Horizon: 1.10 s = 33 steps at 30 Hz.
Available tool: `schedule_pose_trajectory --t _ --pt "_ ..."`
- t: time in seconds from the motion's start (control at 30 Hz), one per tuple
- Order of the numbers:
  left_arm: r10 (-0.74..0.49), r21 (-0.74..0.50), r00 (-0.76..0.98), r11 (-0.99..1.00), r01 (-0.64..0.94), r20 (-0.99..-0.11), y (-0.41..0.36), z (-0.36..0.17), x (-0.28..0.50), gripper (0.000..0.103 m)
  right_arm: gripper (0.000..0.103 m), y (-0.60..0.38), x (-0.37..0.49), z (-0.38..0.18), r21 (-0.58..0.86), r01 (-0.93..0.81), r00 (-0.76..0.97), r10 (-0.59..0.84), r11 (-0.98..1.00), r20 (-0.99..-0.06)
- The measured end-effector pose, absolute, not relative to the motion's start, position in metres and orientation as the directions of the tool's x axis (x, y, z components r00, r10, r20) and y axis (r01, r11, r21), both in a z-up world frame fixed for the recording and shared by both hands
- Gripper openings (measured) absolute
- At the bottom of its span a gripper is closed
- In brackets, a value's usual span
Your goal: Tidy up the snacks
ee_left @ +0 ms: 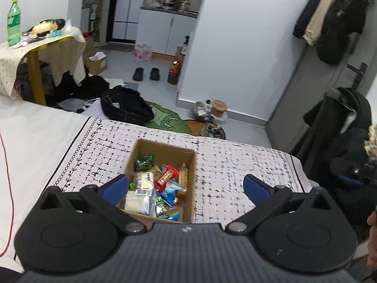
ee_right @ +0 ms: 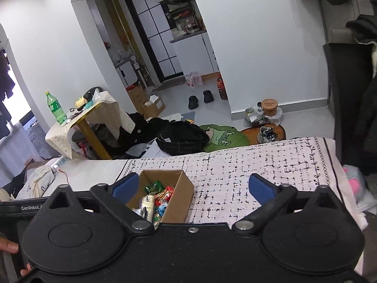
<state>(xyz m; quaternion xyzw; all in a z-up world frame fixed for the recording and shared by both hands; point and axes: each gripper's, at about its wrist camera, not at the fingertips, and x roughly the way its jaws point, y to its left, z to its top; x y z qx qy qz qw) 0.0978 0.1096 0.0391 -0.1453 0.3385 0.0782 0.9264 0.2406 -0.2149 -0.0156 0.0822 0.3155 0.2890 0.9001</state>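
Note:
An open cardboard box sits on the black-and-white patterned cloth on the bed. Inside lie several wrapped snacks: a red packet, a green bag, a blue packet, white packs and sausage sticks. My left gripper hangs above the box's near end, open, with nothing between its blue pads. My right gripper hovers over the box's right side, also open and empty. In the right wrist view the snacks show partly behind the left finger.
Beyond the bed's far edge the floor holds a black bag, a green mat, shoes, slippers and a bottle. A draped side table with a green bottle stands left. A red cable crosses the white sheet.

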Motion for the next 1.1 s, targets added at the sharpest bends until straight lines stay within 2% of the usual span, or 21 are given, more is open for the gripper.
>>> schedule_pose_trajectory --t 0.4,0.6,0.73,1.1 --pt "0.004 -0.186 0.761 0.969 -0.163 -0.649 0.090 0.064 0.058 0.103 0.103 -0.235 0.185 0.003 0.276 -0.433 0.667 0.511 0.858 -0.542" --pt "0.014 -0.125 0.771 0.985 -0.121 -0.637 0.079 0.074 0.037 0.103 0.103 -0.239 0.158 0.005 0.259 -0.440 0.665 0.506 0.860 -0.550" --pt "0.022 -0.107 0.773 0.988 -0.116 -0.633 0.077 0.077 0.024 0.103 0.103 -0.242 0.146 0.004 0.308 -0.426 0.650 0.524 0.851 -0.550" --pt "0.065 -0.056 0.770 0.990 -0.130 -0.635 0.071 0.073 -0.005 0.103 0.103 -0.235 0.120 -0.010 0.284 -0.412 0.648 0.498 0.866 -0.576"
